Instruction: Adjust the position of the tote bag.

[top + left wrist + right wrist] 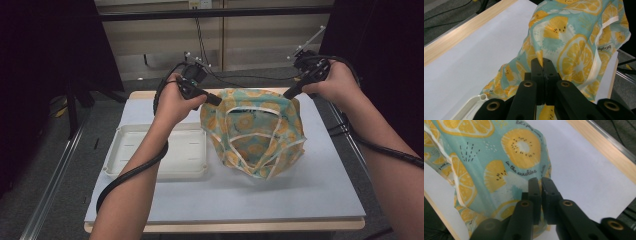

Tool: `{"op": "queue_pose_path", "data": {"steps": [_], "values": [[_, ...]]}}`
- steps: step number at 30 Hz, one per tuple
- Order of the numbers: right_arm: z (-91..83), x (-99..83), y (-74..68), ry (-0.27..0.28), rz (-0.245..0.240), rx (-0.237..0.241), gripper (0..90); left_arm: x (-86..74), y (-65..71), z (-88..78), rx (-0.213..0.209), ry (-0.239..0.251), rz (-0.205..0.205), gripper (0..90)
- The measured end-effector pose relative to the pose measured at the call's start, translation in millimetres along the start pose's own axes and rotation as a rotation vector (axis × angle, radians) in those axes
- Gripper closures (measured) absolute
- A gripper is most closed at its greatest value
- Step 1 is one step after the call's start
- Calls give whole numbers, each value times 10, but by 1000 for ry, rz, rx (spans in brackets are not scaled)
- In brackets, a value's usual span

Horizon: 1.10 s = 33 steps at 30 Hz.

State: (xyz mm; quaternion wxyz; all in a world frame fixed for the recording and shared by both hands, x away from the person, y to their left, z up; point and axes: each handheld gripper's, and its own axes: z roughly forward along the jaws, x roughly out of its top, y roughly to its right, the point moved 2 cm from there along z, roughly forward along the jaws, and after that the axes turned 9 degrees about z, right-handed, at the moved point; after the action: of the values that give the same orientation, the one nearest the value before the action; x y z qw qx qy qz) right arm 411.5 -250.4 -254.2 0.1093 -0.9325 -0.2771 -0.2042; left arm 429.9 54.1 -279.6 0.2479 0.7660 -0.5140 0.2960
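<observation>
A teal garment (255,135) printed with yellow citrus slices and edged in white hangs spread above the white table (300,195); its lower part droops onto the table top. My left gripper (218,101) is shut on its top left corner. In the left gripper view the jaws (543,61) are pressed together with a fold of the garment (574,50) between them. My right gripper (287,95) holds the top right corner. In the right gripper view its jaws (540,181) stand a sliver apart with the garment's (499,157) edge pinched between them.
A shallow white tray (125,165) lies on the left half of the table, under my left forearm; its corner (474,105) sits just below the left gripper. Cables trail from both grippers. The table's wooden rim (225,227) runs along the near edge.
</observation>
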Motion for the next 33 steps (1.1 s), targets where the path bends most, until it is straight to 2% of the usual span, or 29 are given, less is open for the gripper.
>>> {"op": "queue_pose_path", "data": {"steps": [2,5,8,10,11,15,16,18,19,22,24,27,28,29,30,31,33], "values": [[-32,5,-12,10,-16,-16,797,-6,5,-2,1,13,-10,890],[-102,8,-10,25,4,-25,762,-13,20,-14,7,21,-12,890],[-172,10,-27,43,-2,-14,723,-19,24,-20,4,16,-6,890],[-205,16,-44,50,-5,-18,683,-19,25,-23,6,14,-12,891],[-222,18,-55,51,2,-12,667,-14,36,-14,12,28,-27,891],[-293,33,-82,66,3,23,580,-2,32,-38,5,-1,5,892],[-320,37,-102,66,5,26,577,3,33,-39,8,-3,4,892],[-370,50,-127,64,-20,11,533,11,41,-25,13,14,-24,892],[-391,60,-149,67,-18,16,517,11,29,-25,9,2,-15,893],[-417,92,-214,62,-38,32,507,25,38,-1,11,5,-24,893],[-403,109,-271,52,-57,48,506,33,39,6,5,-16,5,893],[-351,138,-351,45,-78,54,493,46,47,10,10,-19,7,892],[-330,146,-375,41,-81,62,498,49,48,9,10,-15,3,893],[-307,153,-398,36,-94,70,515,51,66,23,13,7,-27,893],[-287,159,-415,27,-119,77,530,48,64,24,13,9,-28,893],[-264,166,-442,30,-120,91,549,37,39,7,5,-13,6,893],[-212,172,-478,17,-137,109,580,27,37,2,4,-11,-4,892]]}}
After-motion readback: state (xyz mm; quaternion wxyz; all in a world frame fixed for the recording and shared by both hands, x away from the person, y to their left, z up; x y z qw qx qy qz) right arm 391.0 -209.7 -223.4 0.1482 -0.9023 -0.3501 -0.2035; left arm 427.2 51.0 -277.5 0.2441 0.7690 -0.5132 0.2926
